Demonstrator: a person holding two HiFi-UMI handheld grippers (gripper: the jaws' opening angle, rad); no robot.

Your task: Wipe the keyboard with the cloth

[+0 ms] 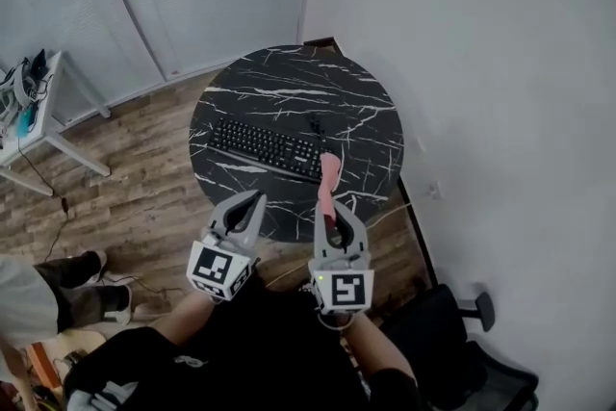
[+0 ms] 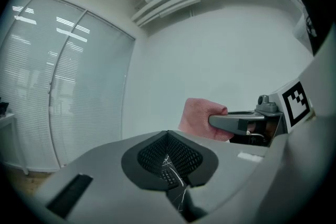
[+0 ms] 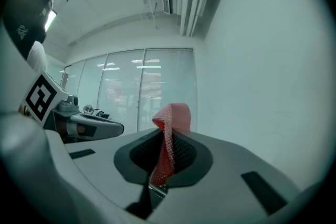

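Note:
A black keyboard (image 1: 265,147) lies across the round black marble table (image 1: 289,82). My right gripper (image 1: 333,207) is held up in front of the table's near edge, shut on a pink cloth (image 1: 328,180) that stands up out of its jaws. In the right gripper view the cloth (image 3: 170,134) rises between the pads and folds over at the top. My left gripper (image 1: 256,199) hangs beside it to the left, jaws together with nothing held. In the left gripper view only a thin slit (image 2: 169,165) shows between the pads, and the cloth (image 2: 199,118) appears past them.
A small dark object (image 1: 315,123) sits on the table behind the keyboard. A white wall runs close along the right. A white desk (image 1: 43,125) stands far left, a black office chair (image 1: 472,342) at lower right, and a person's shoes (image 1: 91,289) on the wood floor at left.

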